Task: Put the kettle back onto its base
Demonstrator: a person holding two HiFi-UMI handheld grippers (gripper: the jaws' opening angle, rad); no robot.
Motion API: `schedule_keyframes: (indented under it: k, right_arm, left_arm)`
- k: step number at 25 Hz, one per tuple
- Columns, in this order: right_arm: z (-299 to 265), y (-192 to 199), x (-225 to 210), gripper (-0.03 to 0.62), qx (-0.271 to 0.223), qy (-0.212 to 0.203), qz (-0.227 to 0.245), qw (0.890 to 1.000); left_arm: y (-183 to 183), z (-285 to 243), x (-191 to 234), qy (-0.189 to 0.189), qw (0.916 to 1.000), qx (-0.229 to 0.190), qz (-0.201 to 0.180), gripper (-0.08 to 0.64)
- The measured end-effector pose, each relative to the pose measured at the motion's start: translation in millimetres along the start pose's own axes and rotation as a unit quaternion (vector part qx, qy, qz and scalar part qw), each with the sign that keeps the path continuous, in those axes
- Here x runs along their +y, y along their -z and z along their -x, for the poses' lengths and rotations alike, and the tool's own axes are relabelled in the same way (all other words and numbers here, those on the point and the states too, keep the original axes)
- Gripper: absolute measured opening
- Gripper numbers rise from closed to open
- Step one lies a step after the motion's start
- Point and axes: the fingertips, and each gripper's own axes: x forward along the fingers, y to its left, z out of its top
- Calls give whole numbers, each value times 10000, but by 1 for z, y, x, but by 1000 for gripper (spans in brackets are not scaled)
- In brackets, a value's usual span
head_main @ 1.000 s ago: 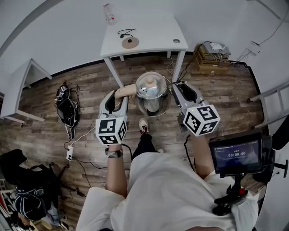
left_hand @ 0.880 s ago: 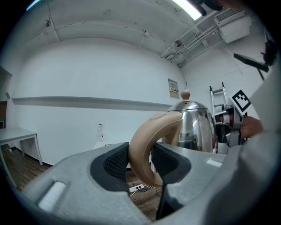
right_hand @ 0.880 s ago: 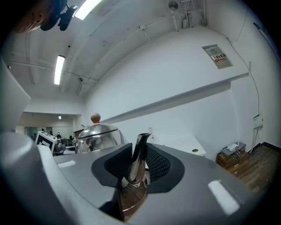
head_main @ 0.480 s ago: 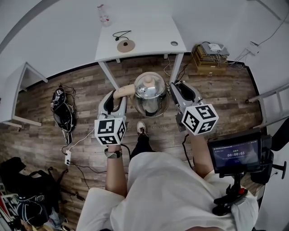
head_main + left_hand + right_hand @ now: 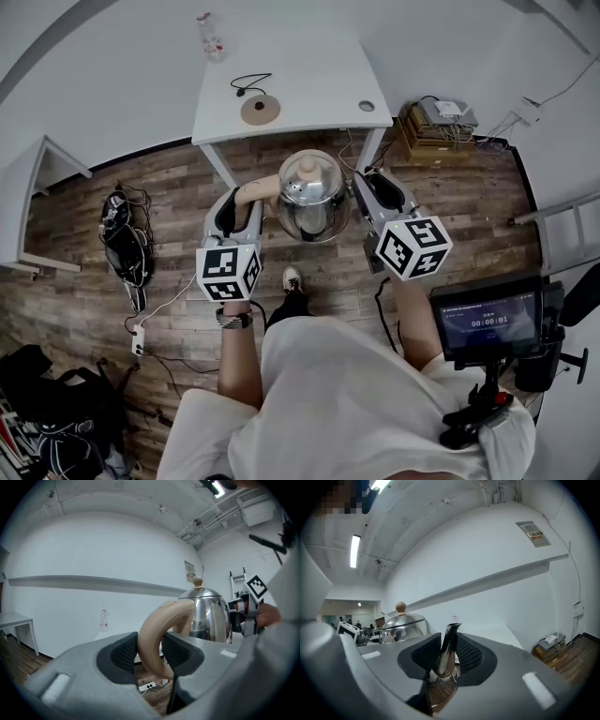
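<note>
In the head view a shiny steel kettle (image 5: 311, 192) with a tan knob hangs over the wood floor, just short of the white table (image 5: 309, 70). My left gripper (image 5: 246, 199) is shut on its tan curved handle (image 5: 157, 639). The right gripper (image 5: 367, 194) is shut on the steel spout (image 5: 447, 651). The round brown base (image 5: 260, 109) lies on the table with its black cable (image 5: 246, 80) beside it. The kettle's body (image 5: 208, 616) shows past the left gripper (image 5: 150, 654), and its lid (image 5: 401, 620) to the left of the right gripper (image 5: 446, 657).
A clear bottle (image 5: 208, 34) stands at the table's far left corner and a grommet hole (image 5: 366, 106) is near its right edge. Boxes (image 5: 441, 122) sit right of the table, a dark bag (image 5: 122, 246) and power strip (image 5: 139, 339) lie left, and a screen on a stand (image 5: 487, 323) is at right.
The person has walked toward the table with the kettle held between both grippers. The table and base now lie lower and closer in the head view. Both grips are unchanged.
</note>
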Motion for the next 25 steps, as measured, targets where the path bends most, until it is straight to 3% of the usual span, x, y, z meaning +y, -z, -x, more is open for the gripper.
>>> schedule_keyframes:
  k: [4,12,18,25]
  right_arm:
    - [-59,-6,-15,98,37,58,-62,10000]
    - [-68,-24,-12,98,-182,16,-101,9998]
    - [-150,-32,-13,98,-107,13,-162,9998]
    - [-196,-30,-17,98,-63,27,-278,9996]
  left_arm:
    - [-4,-49,37,46,9999,96,23,166]
    - [-26,-57,46,78,9999,-62,-78,166]
    - [-35,-108,108,73,10000,-5,-34,166]
    - [-38,-138,144,108,9998,49,-127,166]
